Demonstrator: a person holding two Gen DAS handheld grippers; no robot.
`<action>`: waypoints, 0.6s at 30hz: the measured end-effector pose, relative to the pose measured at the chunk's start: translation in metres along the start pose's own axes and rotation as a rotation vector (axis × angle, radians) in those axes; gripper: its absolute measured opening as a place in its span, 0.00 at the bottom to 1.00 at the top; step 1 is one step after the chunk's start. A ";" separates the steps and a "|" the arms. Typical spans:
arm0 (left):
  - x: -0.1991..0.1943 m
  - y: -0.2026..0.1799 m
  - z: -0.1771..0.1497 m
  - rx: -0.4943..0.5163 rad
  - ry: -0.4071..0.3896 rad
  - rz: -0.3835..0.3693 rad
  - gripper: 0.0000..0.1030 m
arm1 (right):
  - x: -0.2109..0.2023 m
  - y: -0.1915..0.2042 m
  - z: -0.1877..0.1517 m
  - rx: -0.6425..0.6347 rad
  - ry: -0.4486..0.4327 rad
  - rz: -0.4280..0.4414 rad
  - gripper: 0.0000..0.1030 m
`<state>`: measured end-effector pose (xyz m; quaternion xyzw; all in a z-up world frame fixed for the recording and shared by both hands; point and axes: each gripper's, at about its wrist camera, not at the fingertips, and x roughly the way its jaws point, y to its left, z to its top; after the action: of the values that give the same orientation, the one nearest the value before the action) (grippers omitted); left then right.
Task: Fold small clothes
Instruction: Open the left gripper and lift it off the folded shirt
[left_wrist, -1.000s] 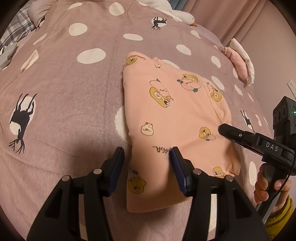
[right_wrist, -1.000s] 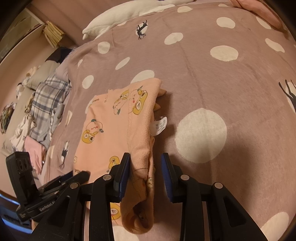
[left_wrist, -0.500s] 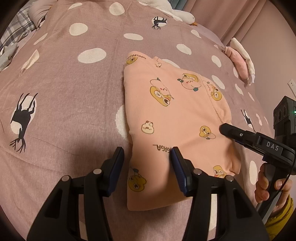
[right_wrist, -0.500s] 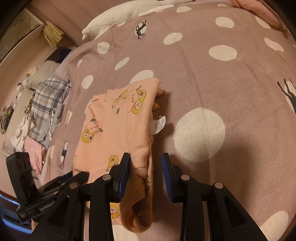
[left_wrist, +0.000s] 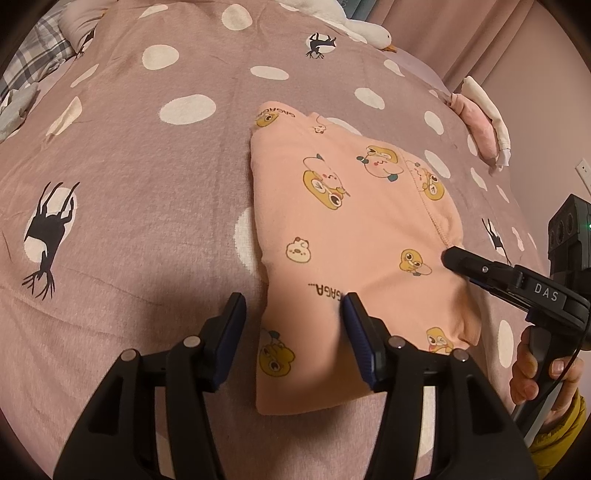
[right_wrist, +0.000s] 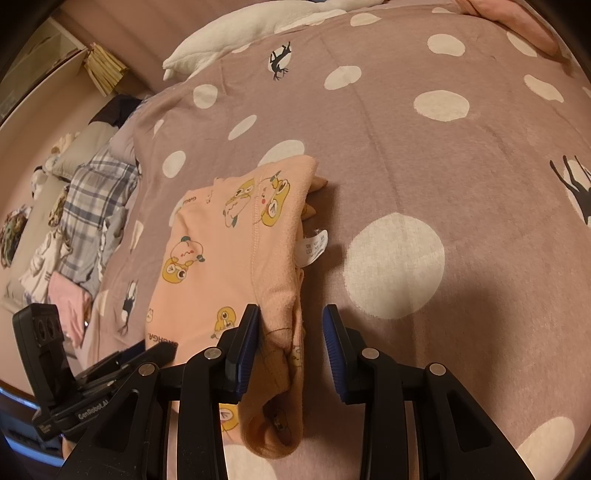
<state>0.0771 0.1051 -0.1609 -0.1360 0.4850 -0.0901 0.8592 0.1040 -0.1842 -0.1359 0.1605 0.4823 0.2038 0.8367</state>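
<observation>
To finish this fold well, both grippers should lift the near edge together and lay it squarely on the far edge, keeping the layers aligned. The pink garment (left_wrist: 354, 236) lies folded on the spotted bedspread (left_wrist: 129, 192), near its middle. The left gripper (left_wrist: 293, 321) is spread, its near-left corner between the fingers, neither pad pressing. The right gripper (right_wrist: 291, 332) is part-spread around the bunched near-right edge; the cloth touches its left finger (right_wrist: 247, 336), clear of the other.
</observation>
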 end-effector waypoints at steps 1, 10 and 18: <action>0.000 0.000 0.000 -0.001 0.000 0.001 0.54 | 0.000 0.001 0.000 0.000 0.000 0.000 0.33; -0.003 0.001 -0.002 -0.015 0.002 0.010 0.57 | 0.000 0.000 0.000 -0.001 0.001 0.000 0.33; -0.003 0.000 -0.003 -0.021 0.001 0.017 0.60 | 0.000 -0.001 0.002 -0.001 0.003 0.000 0.33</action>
<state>0.0733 0.1059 -0.1600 -0.1407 0.4874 -0.0778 0.8582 0.1053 -0.1851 -0.1352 0.1599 0.4833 0.2045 0.8361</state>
